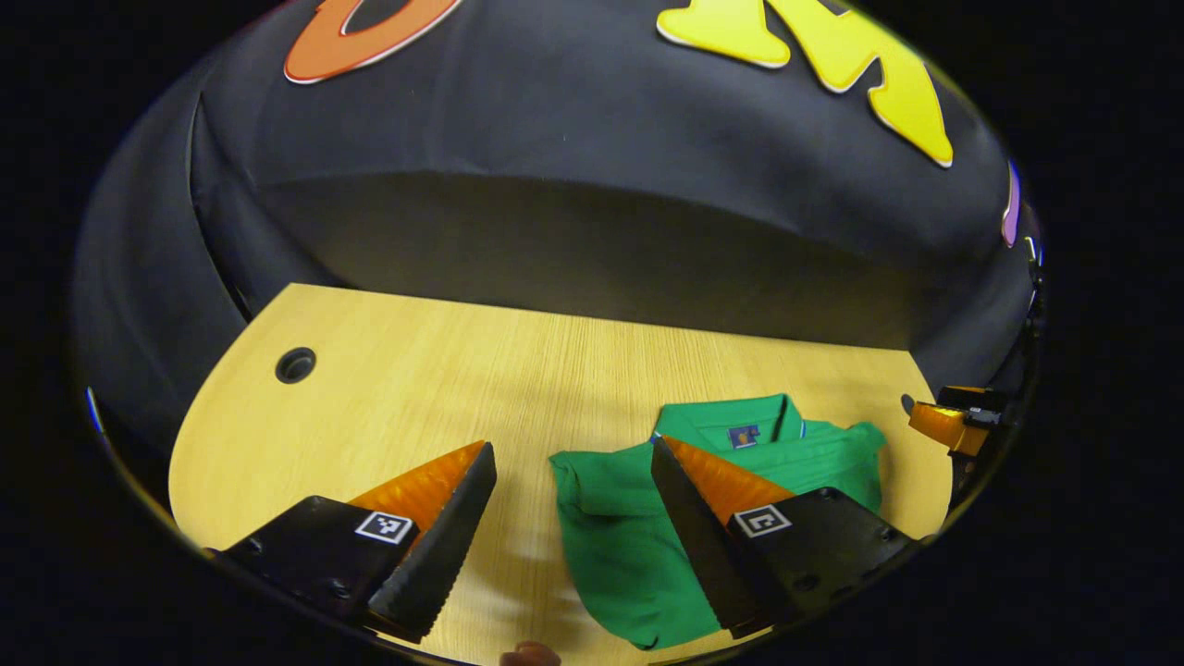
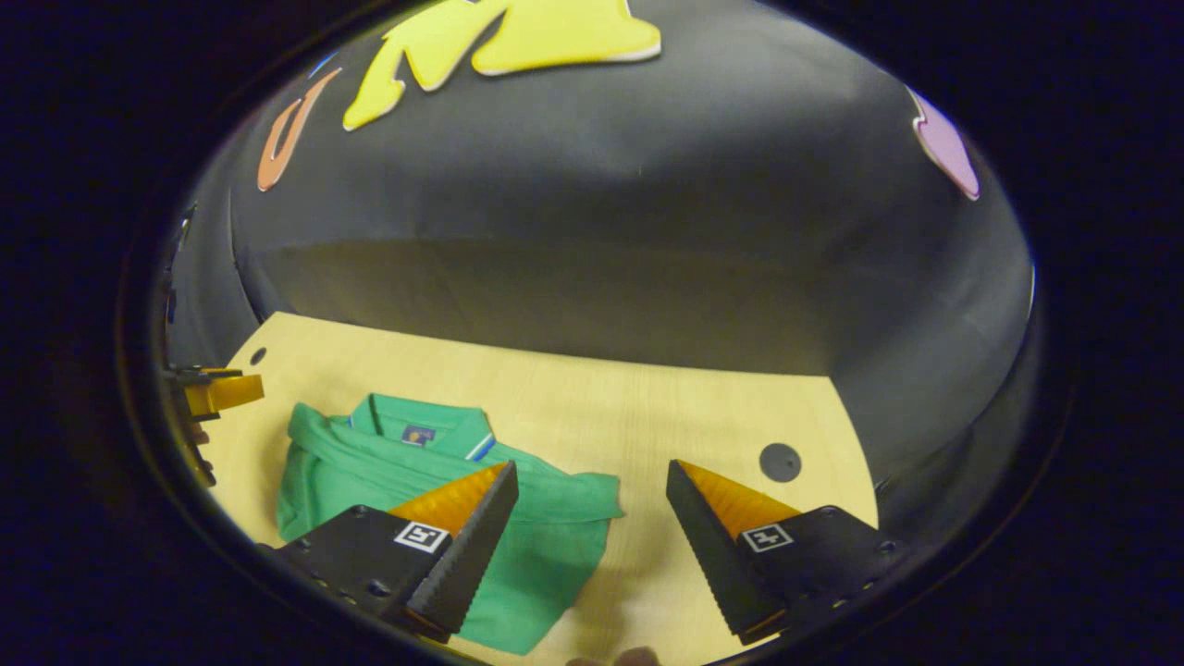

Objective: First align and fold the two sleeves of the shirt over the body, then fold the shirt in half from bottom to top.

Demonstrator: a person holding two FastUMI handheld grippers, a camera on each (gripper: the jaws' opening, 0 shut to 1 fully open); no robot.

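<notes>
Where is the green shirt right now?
The green shirt lies on the wooden table, below and between the two open tongs, its collar toward the booth's black wall.

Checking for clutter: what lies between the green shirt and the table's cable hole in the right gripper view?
Bare tabletop between shirt and hole.

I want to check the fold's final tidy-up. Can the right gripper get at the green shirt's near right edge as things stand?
Probably yes. The right gripper hangs above the table with its jaws wide apart and nothing between them, and the green shirt lies just below with its edge uncovered. The left gripper sits off at the far side.
</notes>
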